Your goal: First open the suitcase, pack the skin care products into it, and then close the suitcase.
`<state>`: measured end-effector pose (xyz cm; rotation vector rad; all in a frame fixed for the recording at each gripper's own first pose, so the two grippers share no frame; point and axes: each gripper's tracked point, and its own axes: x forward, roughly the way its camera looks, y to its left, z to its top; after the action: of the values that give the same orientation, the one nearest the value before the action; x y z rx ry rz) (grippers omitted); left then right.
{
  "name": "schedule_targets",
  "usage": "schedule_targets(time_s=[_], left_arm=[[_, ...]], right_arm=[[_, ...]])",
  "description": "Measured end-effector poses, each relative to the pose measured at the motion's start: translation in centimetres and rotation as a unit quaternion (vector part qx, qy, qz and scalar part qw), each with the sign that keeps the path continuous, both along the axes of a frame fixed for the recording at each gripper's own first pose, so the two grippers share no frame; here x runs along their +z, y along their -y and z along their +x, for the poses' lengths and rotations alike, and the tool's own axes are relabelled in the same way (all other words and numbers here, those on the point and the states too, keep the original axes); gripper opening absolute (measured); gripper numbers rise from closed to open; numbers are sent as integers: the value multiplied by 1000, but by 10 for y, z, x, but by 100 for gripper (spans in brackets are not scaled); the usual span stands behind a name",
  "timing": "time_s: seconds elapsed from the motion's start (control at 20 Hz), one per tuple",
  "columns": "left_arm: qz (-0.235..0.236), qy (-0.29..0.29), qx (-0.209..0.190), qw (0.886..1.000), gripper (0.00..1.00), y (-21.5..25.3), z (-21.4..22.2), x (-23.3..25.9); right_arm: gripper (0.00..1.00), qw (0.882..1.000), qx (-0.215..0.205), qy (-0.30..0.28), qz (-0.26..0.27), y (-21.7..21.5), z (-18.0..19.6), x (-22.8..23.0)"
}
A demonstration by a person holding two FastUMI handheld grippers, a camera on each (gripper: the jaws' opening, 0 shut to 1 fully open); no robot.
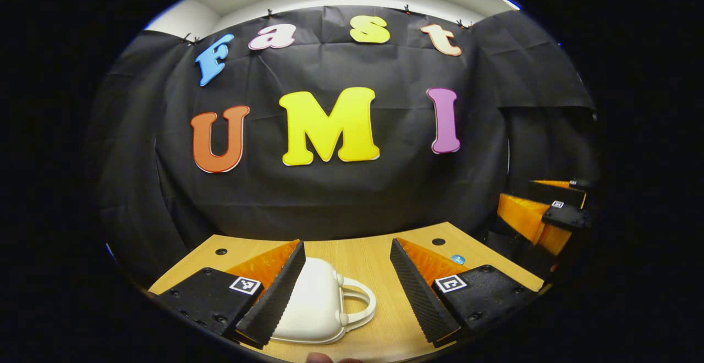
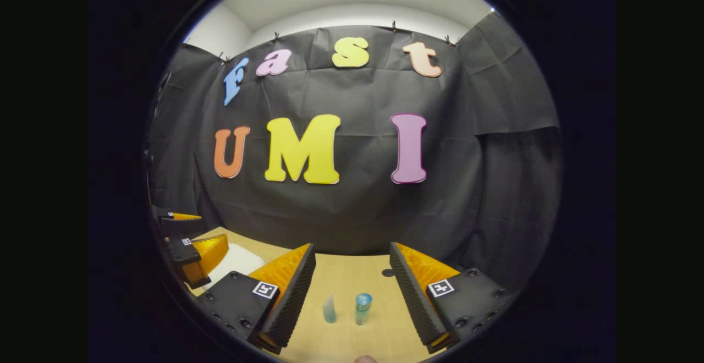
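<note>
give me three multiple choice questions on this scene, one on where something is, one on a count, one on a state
1. Where is the white suitcase?
A. on the wooden table, between the left gripper's fingers
B. hanging on the wall
C. on the floor

2. How many small bottles stand ahead of the right gripper?
A. one
B. two
C. four

3. What state is the suitcase in?
A. open, lid up
B. closed, handle toward the right
C. lying in two parts

Answers: 1 A, it lies on the table in the left gripper view. 2 B, a pointed bottle and a blue-capped bottle. 3 B, its shell is shut.
</note>
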<state>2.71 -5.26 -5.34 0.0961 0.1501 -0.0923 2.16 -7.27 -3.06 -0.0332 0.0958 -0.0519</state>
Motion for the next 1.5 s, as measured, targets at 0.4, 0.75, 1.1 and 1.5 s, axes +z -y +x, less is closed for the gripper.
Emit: schedule_targets(time_s=[0.4,0.75,1.1,1.5], left_arm=[[126,-128,-72,981,99,34,11,-102],[301,-198,-76,930,96,17,13,-177],[418,-231,-97,873,76,17,18,-211],[453,-278,-64,845,52,8,27,-226]], right_arm=[[80,997,-65,-30,-4,75,-7,-18],[80,996,-71,-50,3,101,-10,-38],[80,997,-58,-56,7,115,6,-47],[80,996,-52,-71,30,140,22,-67]])
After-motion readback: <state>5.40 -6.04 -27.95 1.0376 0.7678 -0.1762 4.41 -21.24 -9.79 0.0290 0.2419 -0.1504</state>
